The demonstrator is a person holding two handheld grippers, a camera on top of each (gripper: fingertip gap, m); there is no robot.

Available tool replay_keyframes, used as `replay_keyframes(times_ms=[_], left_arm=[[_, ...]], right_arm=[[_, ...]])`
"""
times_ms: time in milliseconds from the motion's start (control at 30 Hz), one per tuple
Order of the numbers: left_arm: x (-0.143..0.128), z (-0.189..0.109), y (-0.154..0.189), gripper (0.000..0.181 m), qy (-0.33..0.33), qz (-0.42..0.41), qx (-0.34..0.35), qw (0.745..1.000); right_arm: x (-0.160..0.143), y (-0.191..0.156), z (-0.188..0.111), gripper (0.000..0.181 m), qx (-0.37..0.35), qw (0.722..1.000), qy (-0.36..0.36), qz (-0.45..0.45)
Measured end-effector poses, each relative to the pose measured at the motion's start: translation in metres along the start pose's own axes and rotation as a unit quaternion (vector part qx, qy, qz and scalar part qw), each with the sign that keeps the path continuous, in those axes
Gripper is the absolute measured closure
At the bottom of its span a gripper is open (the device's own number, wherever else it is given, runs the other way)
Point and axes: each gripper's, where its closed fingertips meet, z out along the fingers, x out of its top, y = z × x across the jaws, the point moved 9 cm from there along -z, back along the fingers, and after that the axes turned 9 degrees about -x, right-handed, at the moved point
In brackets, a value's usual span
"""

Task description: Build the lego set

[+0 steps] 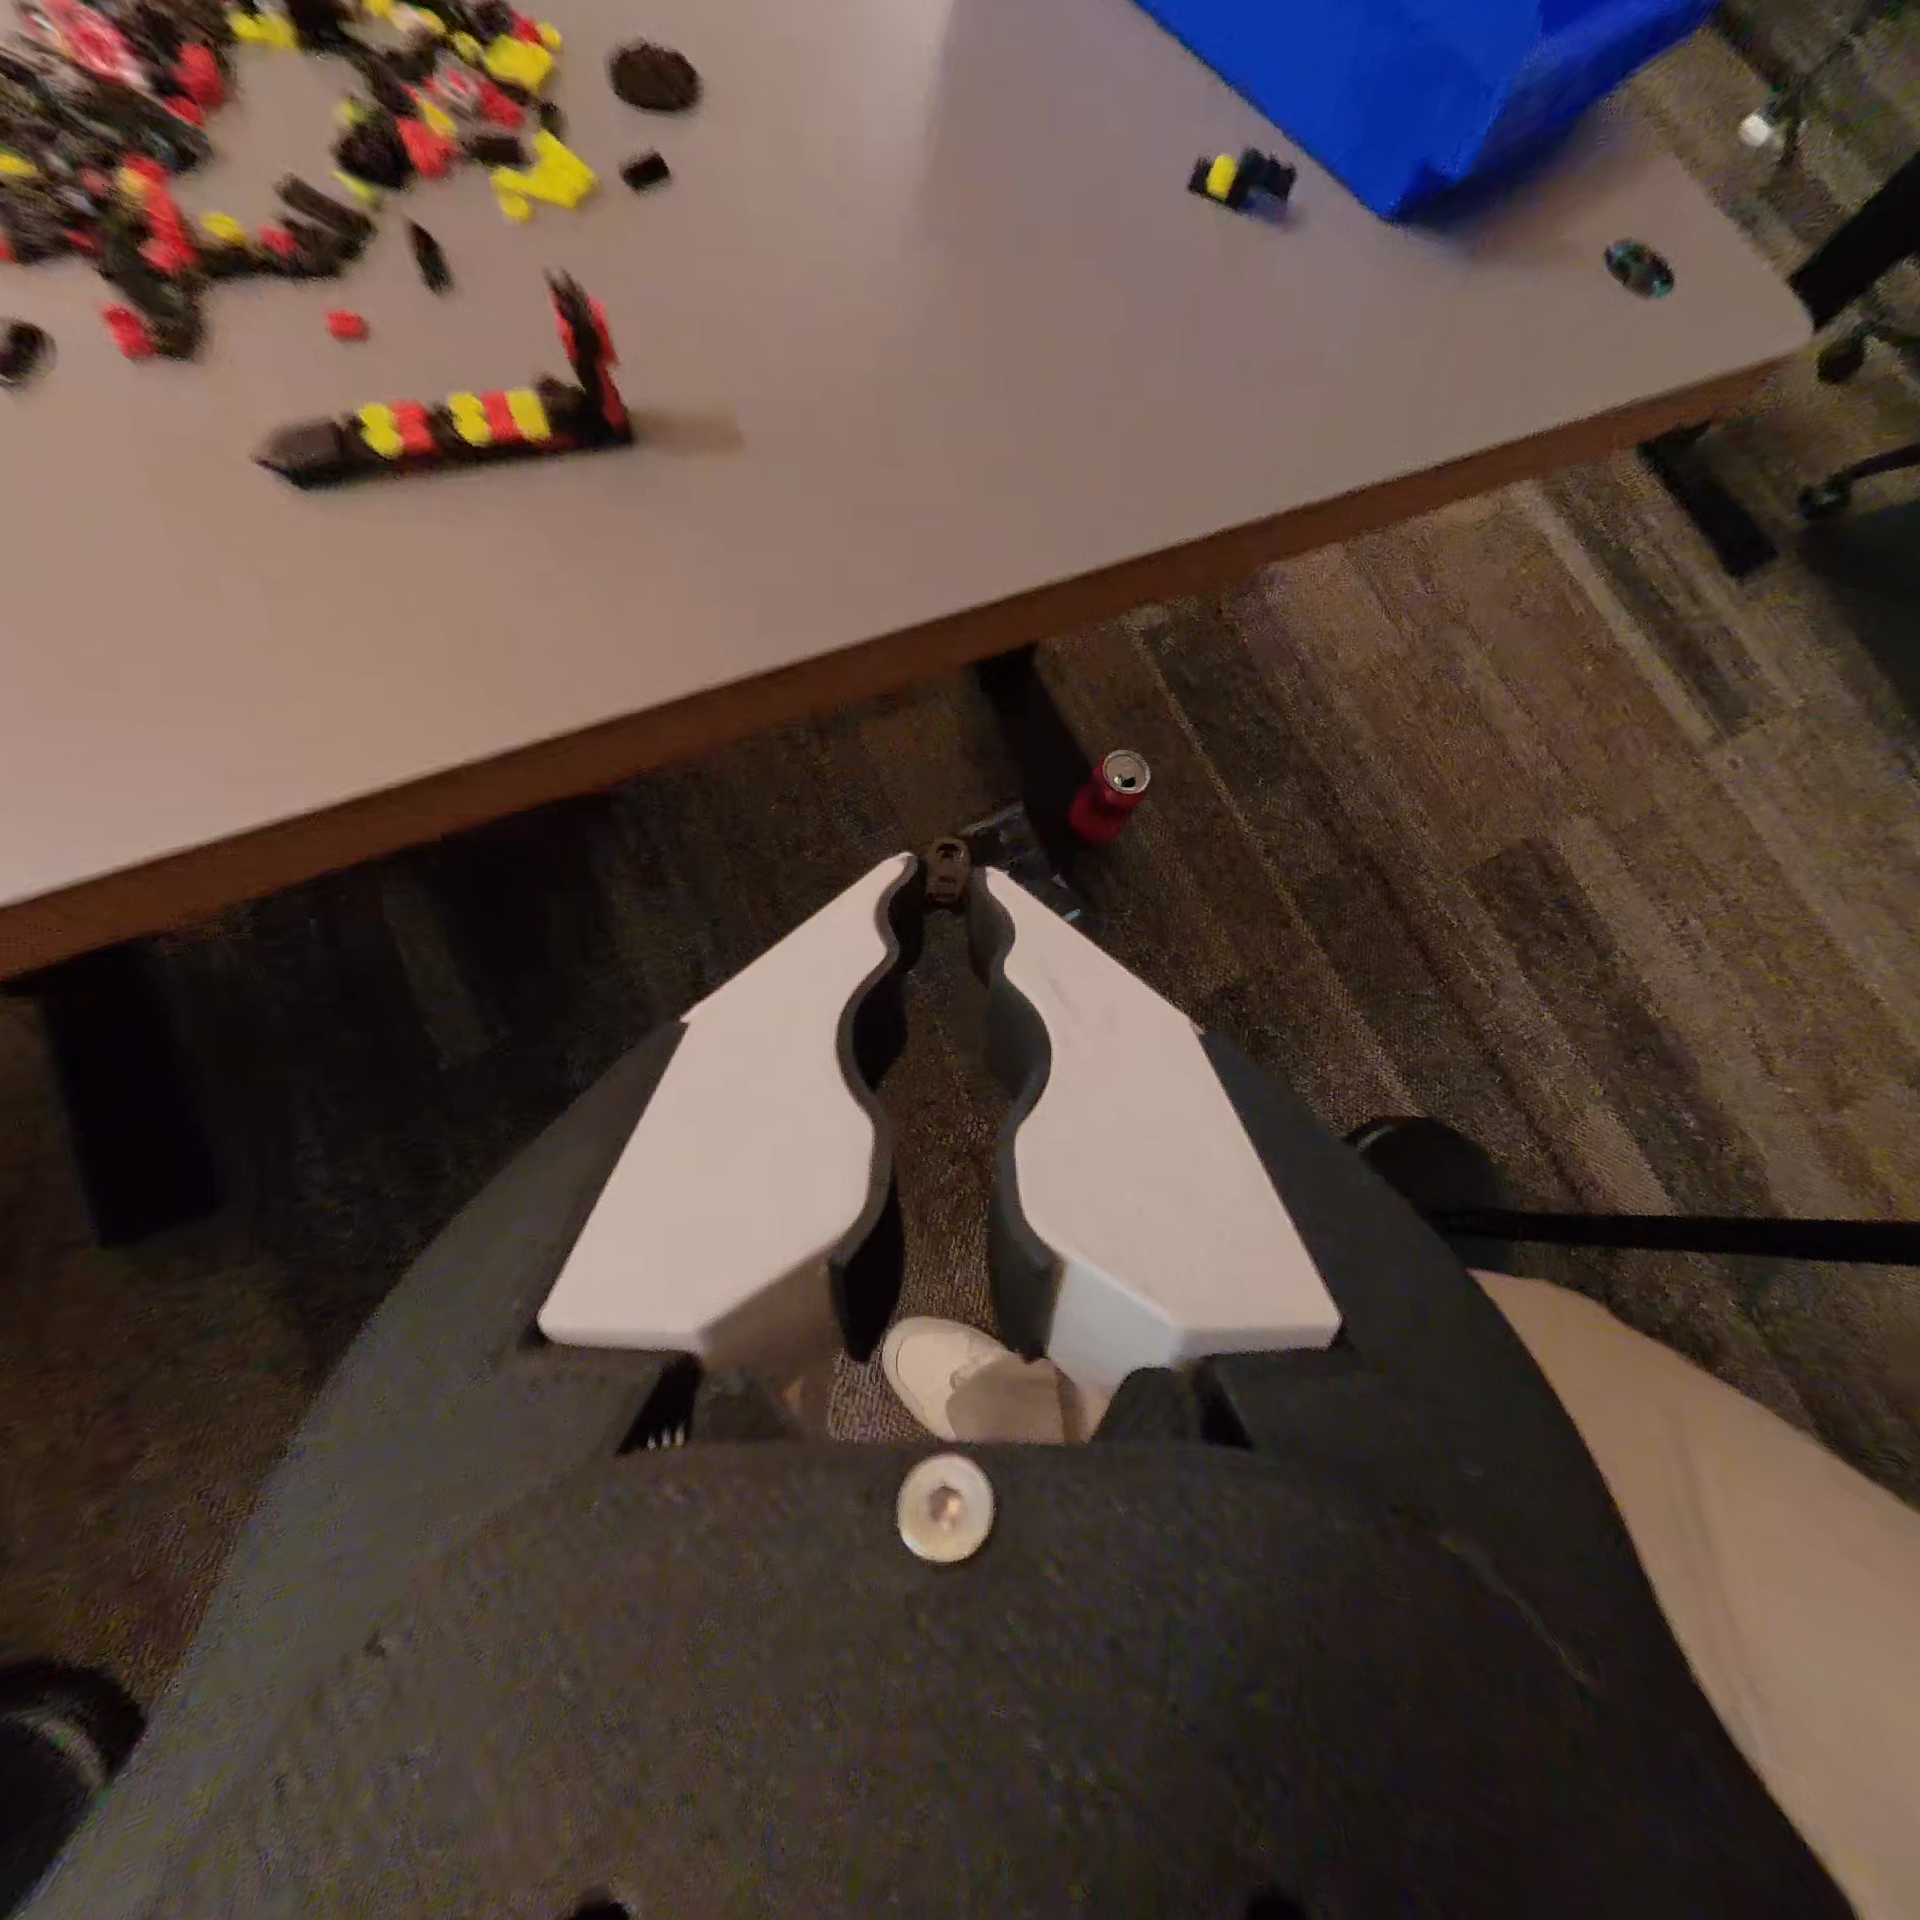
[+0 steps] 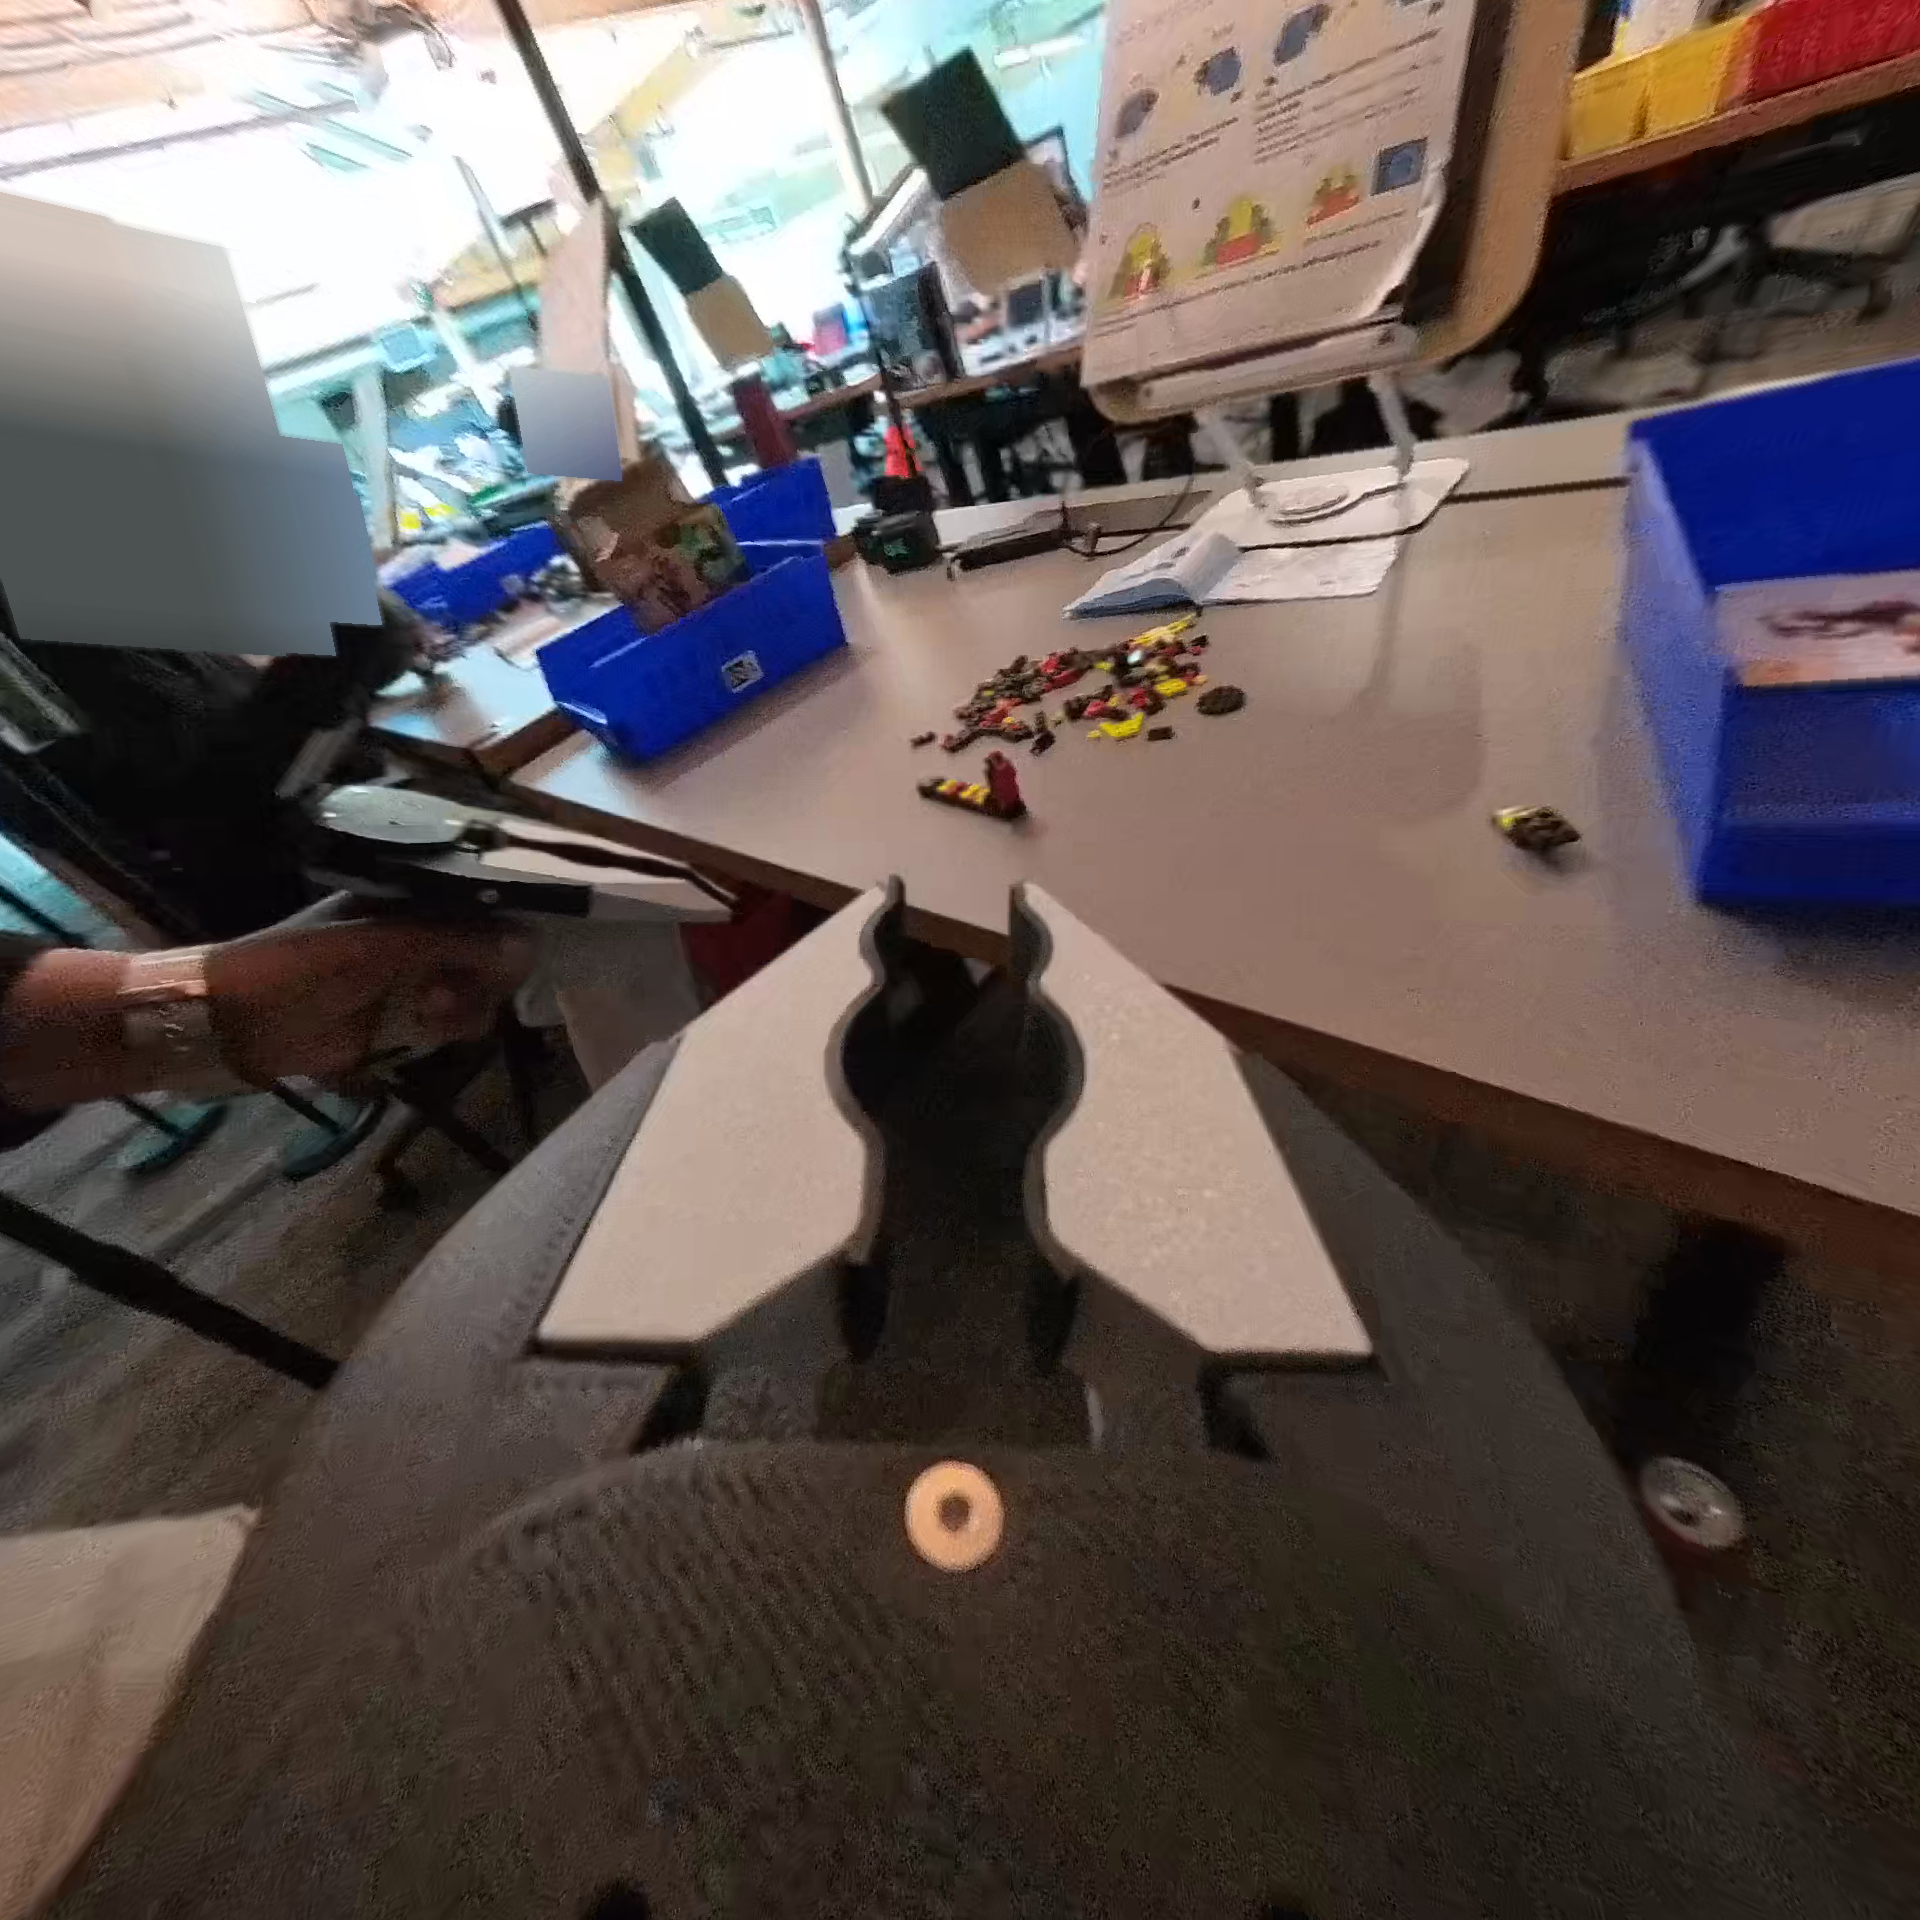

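My left gripper [image 1: 948, 875] is shut on a small black lego piece [image 1: 945, 864] at its tips. It hangs over the carpet, off the near edge of the table [image 1: 935, 416]. It also shows in the right wrist view [image 2: 712, 902], held in a hand. My right gripper [image 2: 956, 899] is open and empty, just short of the table edge. On the table lies a part-built black strip with yellow and red stripes and an upright end [image 1: 447, 426] [image 2: 971, 792]. A pile of loose black, red and yellow pieces [image 1: 260, 135] [image 2: 1091, 686] lies behind it.
A small black and yellow sub-build [image 1: 1242, 179] [image 2: 1536, 828] sits beside a blue bin [image 1: 1434, 83] [image 2: 1787, 644]. Another blue bin [image 2: 696, 655], an open booklet [image 2: 1226, 566] and a stand with an instruction sheet [image 2: 1268, 177] lie farther back. A red can [image 1: 1107, 795] stands on the floor. The grippers' ends are close to 25 cm from one another.
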Motion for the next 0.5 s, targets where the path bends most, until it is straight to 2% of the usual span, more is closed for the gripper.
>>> replay_keyframes(times_ms=[100,200,267,333,400,500], left_arm=[[-0.035,0.031,0.002,0.173,0.003,0.031,-0.038,0.999],[-0.053,0.038,0.011,0.173,0.044,0.029,-0.07,0.996],[-0.065,0.026,0.017,0.173,0.084,0.019,-0.038,0.996],[-0.084,0.008,0.032,0.174,0.126,0.014,-0.047,0.991],[-0.112,-0.01,0.049,0.173,0.132,0.029,-0.062,0.989],[-0.149,-0.061,0.075,0.173,0.148,0.048,-0.081,0.984]], right_arm=[[-0.043,-0.006,-0.001,0.162,0.004,0.999,-0.007,-0.035],[-0.065,-0.034,-0.019,0.162,0.021,0.999,0.011,-0.047],[-0.083,-0.057,-0.034,0.163,0.04,0.997,0.019,-0.066],[-0.111,-0.077,-0.046,0.167,0.077,0.993,0.024,-0.084],[-0.136,-0.096,-0.055,0.168,0.1,0.99,0.014,-0.095],[-0.138,-0.14,-0.076,0.166,0.119,0.989,0.02,-0.087]])
